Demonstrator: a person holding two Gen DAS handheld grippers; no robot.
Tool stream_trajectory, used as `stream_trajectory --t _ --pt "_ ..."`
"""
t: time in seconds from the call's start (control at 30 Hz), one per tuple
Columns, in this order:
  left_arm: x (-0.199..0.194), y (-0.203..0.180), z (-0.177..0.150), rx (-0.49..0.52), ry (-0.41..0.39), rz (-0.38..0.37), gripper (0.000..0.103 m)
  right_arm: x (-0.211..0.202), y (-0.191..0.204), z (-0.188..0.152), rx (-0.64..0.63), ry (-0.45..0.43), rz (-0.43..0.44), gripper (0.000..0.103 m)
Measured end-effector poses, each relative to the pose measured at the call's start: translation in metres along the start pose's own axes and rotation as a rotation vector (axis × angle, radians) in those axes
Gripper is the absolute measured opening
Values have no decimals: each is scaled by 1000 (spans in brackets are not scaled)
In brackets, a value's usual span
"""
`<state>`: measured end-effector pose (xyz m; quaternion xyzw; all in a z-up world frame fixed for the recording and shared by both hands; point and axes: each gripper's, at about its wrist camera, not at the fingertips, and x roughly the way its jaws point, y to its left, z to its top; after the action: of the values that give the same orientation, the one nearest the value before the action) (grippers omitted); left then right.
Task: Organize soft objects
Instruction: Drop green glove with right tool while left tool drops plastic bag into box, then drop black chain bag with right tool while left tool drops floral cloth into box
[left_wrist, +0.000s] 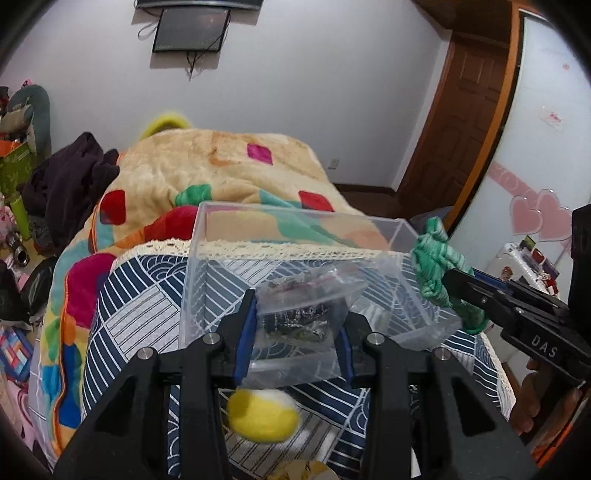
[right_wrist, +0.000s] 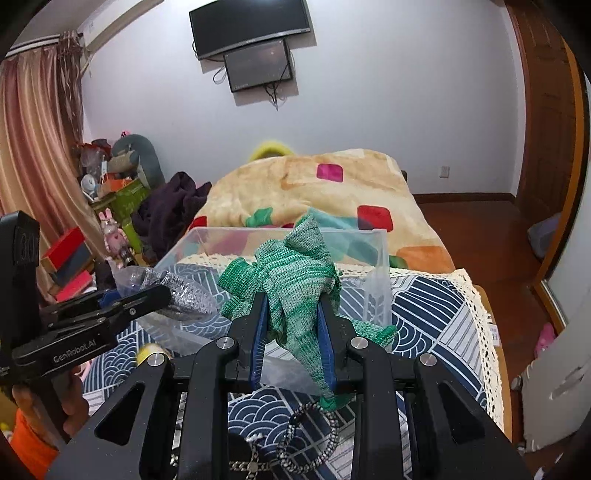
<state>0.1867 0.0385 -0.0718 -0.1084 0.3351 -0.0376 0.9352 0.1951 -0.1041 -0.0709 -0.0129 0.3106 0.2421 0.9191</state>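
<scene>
My left gripper (left_wrist: 297, 314) is shut on a clear plastic bag (left_wrist: 303, 314) with dark items inside, held just in front of a clear plastic box (left_wrist: 207, 236) on the patterned cloth. My right gripper (right_wrist: 291, 314) is shut on a green knitted glove (right_wrist: 291, 280), held near the box (right_wrist: 380, 258). In the left wrist view the right gripper (left_wrist: 458, 284) and glove (left_wrist: 436, 266) are at the box's right side. In the right wrist view the left gripper (right_wrist: 162, 295) and bag (right_wrist: 184, 291) are at the left. A yellow-white soft ball (left_wrist: 264, 413) lies below my left gripper.
The box stands on a blue-white patterned cloth (left_wrist: 140, 306) over a bed with a colourful blanket (left_wrist: 207, 162). A chain and a beaded bracelet (right_wrist: 314, 439) lie under my right gripper. Clutter and dark clothes (left_wrist: 66, 177) sit at the left; a wooden door (left_wrist: 465, 110) is at the right.
</scene>
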Motion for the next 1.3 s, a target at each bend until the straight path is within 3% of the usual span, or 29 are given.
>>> stream_trajectory --t 0.17,0.23,0.3,0.37,0.5,0.73,1.03,1.3 --pt "12 -3 3 19 35 41 39 19 0 4 -24 59 -19 23" --pt "13 -5 2 36 43 56 48 26 0 5 -35 81 -23 23" --pt "12 -6 3 39 44 57 73 32 2 5 -51 103 -30 23" --pt "6 -6 3 36 21 54 83 34 4 5 -62 112 -44 23" --pt "-9 -9 3 49 -11 41 88 30 5 4 -62 108 -45 48" --pt "-47 -11 -1 69 -90 42 99 -3 11 4 -94 15 -82 71" --pt "-82 -6 -38 84 -82 77 103 -55 27 -10 -127 -119 -35 82" --pt "-74 4 -83 99 21 100 103 -44 37 -43 -105 -23 26 82"
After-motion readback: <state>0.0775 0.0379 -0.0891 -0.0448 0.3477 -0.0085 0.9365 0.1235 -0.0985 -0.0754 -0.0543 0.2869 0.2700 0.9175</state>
